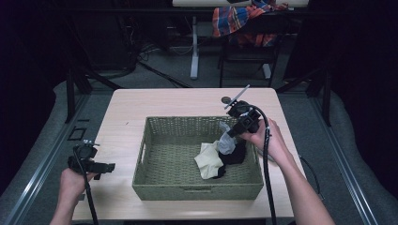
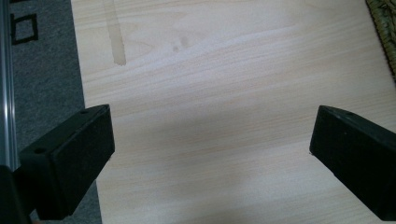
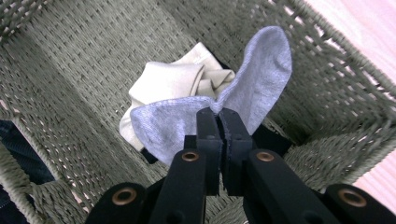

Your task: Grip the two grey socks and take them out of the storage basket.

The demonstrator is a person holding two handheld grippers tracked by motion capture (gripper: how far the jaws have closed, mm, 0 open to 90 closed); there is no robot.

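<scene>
Basket (image 1: 155, 178) mid-table (image 1: 126, 108); cloths (image 1: 209, 159) inside, right half; sock (image 1: 226, 140) above them.

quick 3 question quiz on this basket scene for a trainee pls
1. True or false: the right gripper is shut on the grey sock.
2. Which lies in the woven basket beside the black garment: A) a cream cloth, B) a red towel, C) a blue cup?
3. What lies below the left gripper and its spread fingers?

Key
1. True; the sock is pinched at its fold.
2. A, the cream cloth.
3. The bare wooden table.
</scene>
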